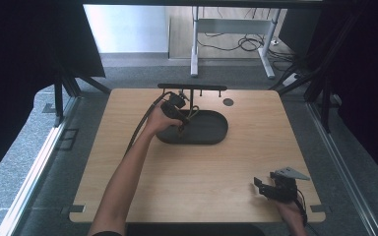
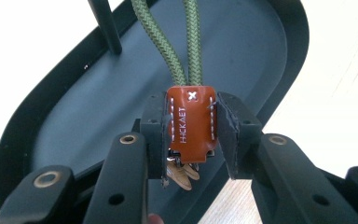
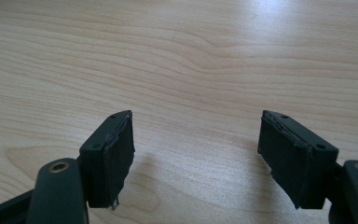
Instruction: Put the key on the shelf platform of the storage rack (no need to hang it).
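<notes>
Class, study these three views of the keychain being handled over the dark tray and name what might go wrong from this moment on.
1. The left gripper pinches only the orange leather tag; its jaws cover little of it, so it may slip out.
2. The green cord runs up close to the stand's post and might snag on it.
3. The right gripper rests open over bare table, too far away to help.

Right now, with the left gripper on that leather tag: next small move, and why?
Probably raise the left gripper a little toward the black T-shaped stand. Its fingers clamp the orange leather key tag, the green braided cord loop runs upward past the stand's post, and it hangs over the dark oval tray. The right gripper sits open on the wooden table.
</notes>
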